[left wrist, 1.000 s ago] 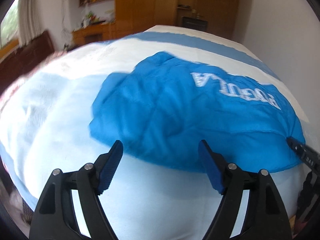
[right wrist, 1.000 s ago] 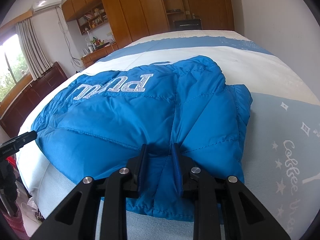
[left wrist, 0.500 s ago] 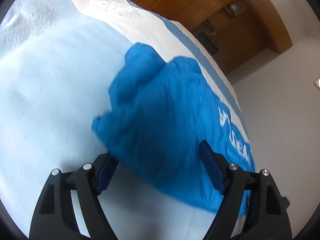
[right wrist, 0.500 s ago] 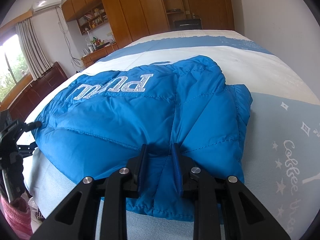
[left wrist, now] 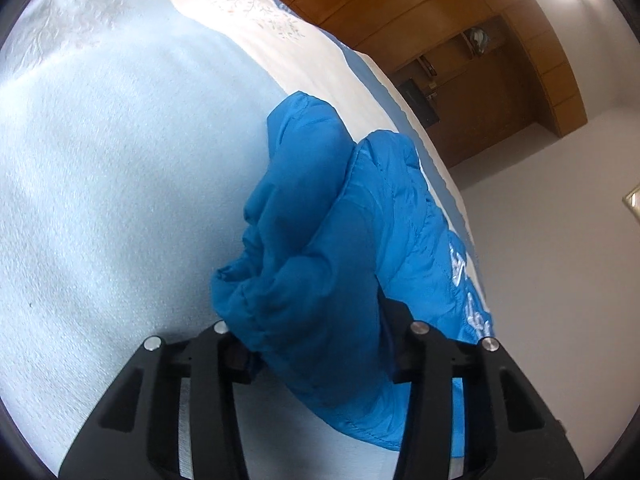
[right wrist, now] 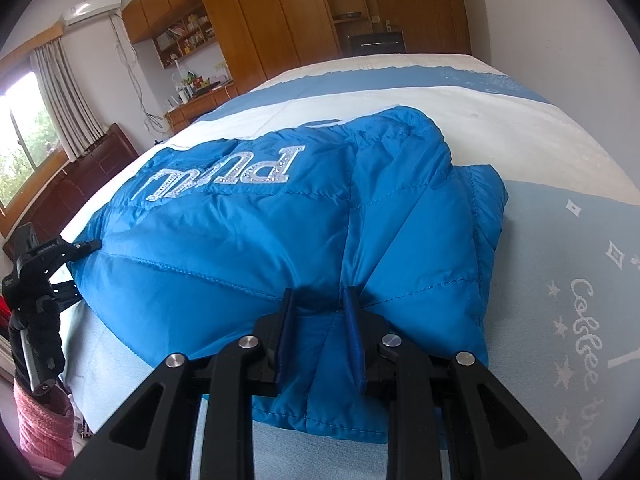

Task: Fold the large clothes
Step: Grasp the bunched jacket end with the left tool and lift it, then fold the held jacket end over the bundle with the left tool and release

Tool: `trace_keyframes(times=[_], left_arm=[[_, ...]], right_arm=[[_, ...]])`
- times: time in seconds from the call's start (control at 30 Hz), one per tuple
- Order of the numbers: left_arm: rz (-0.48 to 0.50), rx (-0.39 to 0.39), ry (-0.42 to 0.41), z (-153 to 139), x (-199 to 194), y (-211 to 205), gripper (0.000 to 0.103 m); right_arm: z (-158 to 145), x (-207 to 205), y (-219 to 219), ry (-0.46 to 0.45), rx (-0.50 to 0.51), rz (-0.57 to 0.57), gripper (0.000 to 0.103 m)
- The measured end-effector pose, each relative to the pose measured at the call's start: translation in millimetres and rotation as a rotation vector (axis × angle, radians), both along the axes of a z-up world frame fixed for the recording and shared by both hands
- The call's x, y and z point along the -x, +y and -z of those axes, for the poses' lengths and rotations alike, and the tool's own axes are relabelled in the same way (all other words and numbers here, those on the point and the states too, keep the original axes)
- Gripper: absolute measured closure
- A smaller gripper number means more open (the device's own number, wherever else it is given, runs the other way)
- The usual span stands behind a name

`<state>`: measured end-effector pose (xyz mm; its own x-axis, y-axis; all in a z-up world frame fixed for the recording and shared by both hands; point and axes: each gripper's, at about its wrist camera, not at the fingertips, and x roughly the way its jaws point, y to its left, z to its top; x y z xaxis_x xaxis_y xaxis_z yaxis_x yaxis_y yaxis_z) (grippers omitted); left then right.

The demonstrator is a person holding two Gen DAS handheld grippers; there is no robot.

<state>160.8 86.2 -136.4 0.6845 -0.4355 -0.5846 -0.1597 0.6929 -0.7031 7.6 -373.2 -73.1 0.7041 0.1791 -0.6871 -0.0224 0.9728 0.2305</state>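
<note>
Jacket: a bright blue quilted puffer jacket (right wrist: 280, 248) with silvery lettering is spread on the bed's near edge.
Bed: a pale blue and cream textured bedspread (left wrist: 120, 160) lies bare beyond the jacket.
Left gripper (left wrist: 316, 332): the fingers have just been closing; bunched jacket fabric is pinched between them.
Right gripper (right wrist: 320, 312): narrow-set fingers are clamped on a hem fold.

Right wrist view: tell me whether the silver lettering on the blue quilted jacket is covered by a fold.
No. The silver lettering lies fully exposed on top of the blue quilted jacket, well beyond where the right gripper pinches the hem.
</note>
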Motion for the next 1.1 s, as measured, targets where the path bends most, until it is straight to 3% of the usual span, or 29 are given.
trace_keyframes(times=[0.17, 0.3, 0.43, 0.63, 0.8, 0.93, 1.1], left_arm=[[0.007, 0.003, -0.017, -2.2, 3.3, 0.8, 0.062], [0.022, -0.014, -0.069, -15.8, 12.9, 1.0, 0.071], [0.045, -0.099, -0.156, -52.0, 22.7, -16.7, 0.073], [0.145, -0.271, -0.315, -124.7, 36.1, -82.0, 0.073], [0.248, -0.360, -0.401, -159.5, 47.1, -148.6, 0.073], [0.342, -0.416, -0.442, -169.0, 53.5, -198.5, 0.074], [0.465, -0.480, -0.433, -154.0, 51.2, -260.4, 0.074]], right_arm=[[-2.5, -3.8, -2.1, 0.013, -0.004, -0.012, 0.079], [-15.7, -7.6, -10.6, 0.052, -0.059, -0.063, 0.075], [-41.0, 1.8, -30.5, 0.038, -0.105, -0.073, 0.075], [-88.6, 23.8, -65.9, -0.031, -0.081, -0.027, 0.075], [-106.3, 32.9, -75.2, -0.040, -0.055, -0.010, 0.074], [-105.3, 38.9, -74.5, -0.036, -0.047, -0.003, 0.074], [-102.0, 42.4, -81.6, -0.020, -0.072, -0.001, 0.074]])
